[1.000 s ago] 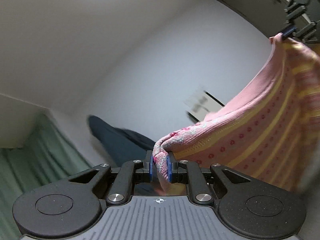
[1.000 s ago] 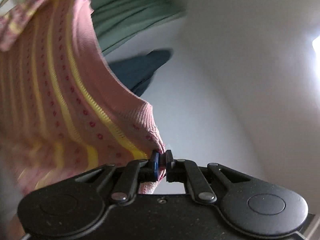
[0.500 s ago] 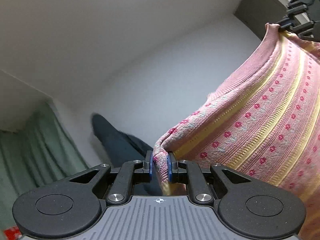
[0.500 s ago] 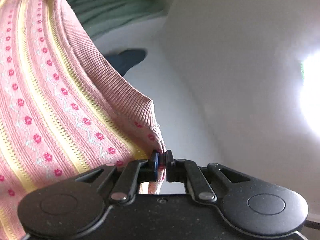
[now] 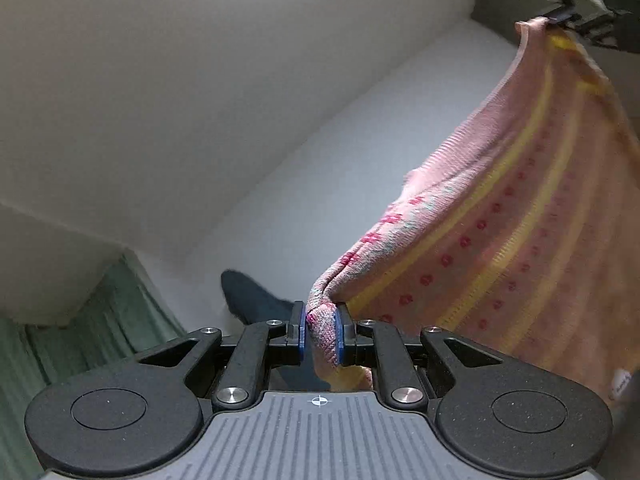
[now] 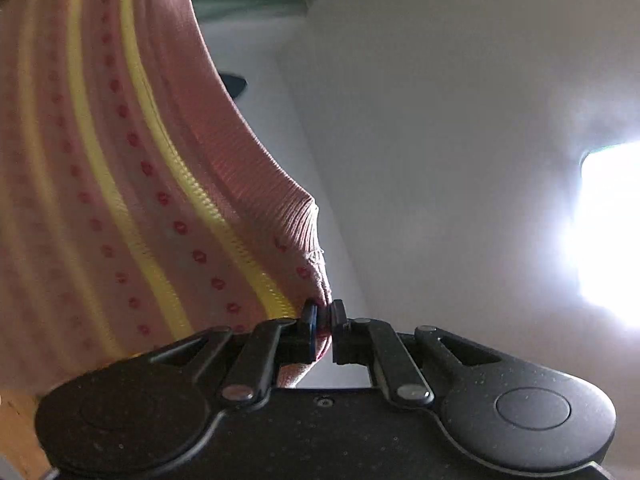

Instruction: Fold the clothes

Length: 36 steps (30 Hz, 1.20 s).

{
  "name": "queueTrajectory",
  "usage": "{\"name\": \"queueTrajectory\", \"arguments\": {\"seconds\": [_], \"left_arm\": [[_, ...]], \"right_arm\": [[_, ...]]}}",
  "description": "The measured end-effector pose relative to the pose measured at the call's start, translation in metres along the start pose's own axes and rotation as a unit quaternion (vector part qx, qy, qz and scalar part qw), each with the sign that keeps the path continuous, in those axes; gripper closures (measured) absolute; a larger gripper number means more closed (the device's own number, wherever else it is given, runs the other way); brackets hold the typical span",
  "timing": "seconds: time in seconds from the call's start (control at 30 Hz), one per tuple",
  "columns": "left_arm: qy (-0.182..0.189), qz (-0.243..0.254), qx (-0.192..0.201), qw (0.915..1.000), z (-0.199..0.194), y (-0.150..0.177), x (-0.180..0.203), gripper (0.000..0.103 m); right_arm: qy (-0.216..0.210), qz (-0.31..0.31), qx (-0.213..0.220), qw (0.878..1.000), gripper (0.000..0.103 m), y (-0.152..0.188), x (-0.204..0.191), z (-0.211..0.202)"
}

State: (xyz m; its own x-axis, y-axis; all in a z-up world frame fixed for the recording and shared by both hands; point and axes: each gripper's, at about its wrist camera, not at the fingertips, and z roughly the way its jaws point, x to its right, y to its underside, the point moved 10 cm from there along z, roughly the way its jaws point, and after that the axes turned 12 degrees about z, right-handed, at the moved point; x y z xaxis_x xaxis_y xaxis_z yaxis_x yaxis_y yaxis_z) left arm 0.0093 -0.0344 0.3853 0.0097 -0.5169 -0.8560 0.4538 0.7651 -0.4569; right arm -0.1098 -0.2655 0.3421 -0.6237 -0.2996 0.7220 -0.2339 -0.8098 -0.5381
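Note:
A pink knit garment (image 5: pixel 516 236) with yellow stripes and red dots hangs stretched in the air between both grippers. My left gripper (image 5: pixel 319 330) is shut on one bunched corner of it. In the left wrist view the right gripper (image 5: pixel 576 20) shows at the top right, pinching the far corner. In the right wrist view the same pink garment (image 6: pixel 120 200) fills the left side, and my right gripper (image 6: pixel 323 322) is shut on its ribbed edge. The lower part of the garment is out of view.
A dark blue piece of clothing (image 5: pixel 256 300) lies on the white surface (image 5: pixel 360 152) beyond the left gripper, and a tip of the dark clothing (image 6: pixel 234 82) shows in the right wrist view. Green curtain (image 5: pixel 80 340) hangs at the left. A bright window (image 6: pixel 608 232) glares at right.
Both grippers keep their hold while the garment swings; the views have tilted, the right gripper sits higher and farther in the left wrist view, and the cloth is pulled more taut.

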Motion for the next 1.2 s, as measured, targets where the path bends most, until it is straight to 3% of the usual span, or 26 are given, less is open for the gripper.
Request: {"name": "queueTrajectory", "arguments": {"seconds": [0.07, 0.17, 0.3, 0.4, 0.5, 0.57, 0.7, 0.8, 0.87, 0.97, 1.03, 1.07, 1.1, 1.2], "left_arm": [[0.027, 0.029, 0.006, 0.9992, -0.025, 0.011, 0.022, 0.089], [0.102, 0.058, 0.000, 0.9930, -0.072, 0.042, 0.074, 0.089], [0.223, 0.101, -0.020, 0.9693, -0.130, 0.104, 0.170, 0.089], [0.334, 0.110, -0.054, 0.9345, -0.165, 0.153, 0.235, 0.089], [0.431, 0.118, -0.077, 0.8913, -0.190, 0.191, 0.283, 0.089], [0.470, 0.121, -0.093, 0.8693, -0.196, 0.211, 0.300, 0.090], [0.511, 0.063, -0.121, 0.8484, -0.187, 0.230, 0.304, 0.090], [0.504, 0.023, -0.131, 0.8532, -0.172, 0.252, 0.294, 0.089], [0.497, -0.026, -0.138, 0.8564, -0.167, 0.253, 0.291, 0.089], [0.471, -0.111, -0.133, 0.8647, -0.144, 0.247, 0.292, 0.089], [0.452, -0.181, -0.119, 0.8651, -0.130, 0.230, 0.293, 0.089], [0.443, -0.209, -0.115, 0.8642, -0.120, 0.221, 0.297, 0.089], [0.436, -0.234, -0.112, 0.8616, -0.110, 0.212, 0.303, 0.089], [0.430, -0.287, -0.114, 0.8485, -0.088, 0.175, 0.326, 0.089]], "right_arm": [[-0.030, -0.013, 0.013, 0.999, 0.096, 0.009, -0.014, -0.045], [-0.111, -0.026, 0.008, 0.993, 0.096, 0.041, -0.059, -0.125], [-0.257, -0.047, -0.017, 0.965, 0.096, 0.097, -0.144, -0.241], [-0.393, -0.069, -0.043, 0.916, 0.096, 0.121, -0.218, -0.308], [-0.516, -0.085, -0.075, 0.849, 0.096, 0.137, -0.273, -0.362], [-0.578, -0.085, -0.093, 0.806, 0.096, 0.143, -0.294, -0.381], [-0.645, -0.055, -0.156, 0.746, 0.096, 0.152, -0.318, -0.375], [-0.653, 0.010, -0.200, 0.730, 0.094, 0.174, -0.285, -0.398], [-0.640, 0.078, -0.239, 0.726, 0.079, 0.173, -0.282, -0.369], [-0.590, 0.169, -0.312, 0.725, 0.071, 0.193, -0.274, -0.319], [-0.549, 0.210, -0.389, 0.709, 0.071, 0.235, -0.263, -0.290], [-0.529, 0.221, -0.437, 0.693, 0.071, 0.260, -0.261, -0.281], [-0.507, 0.231, -0.491, 0.670, 0.071, 0.288, -0.261, -0.275], [-0.445, 0.304, -0.617, 0.574, 0.071, 0.359, -0.257, -0.270]]}}
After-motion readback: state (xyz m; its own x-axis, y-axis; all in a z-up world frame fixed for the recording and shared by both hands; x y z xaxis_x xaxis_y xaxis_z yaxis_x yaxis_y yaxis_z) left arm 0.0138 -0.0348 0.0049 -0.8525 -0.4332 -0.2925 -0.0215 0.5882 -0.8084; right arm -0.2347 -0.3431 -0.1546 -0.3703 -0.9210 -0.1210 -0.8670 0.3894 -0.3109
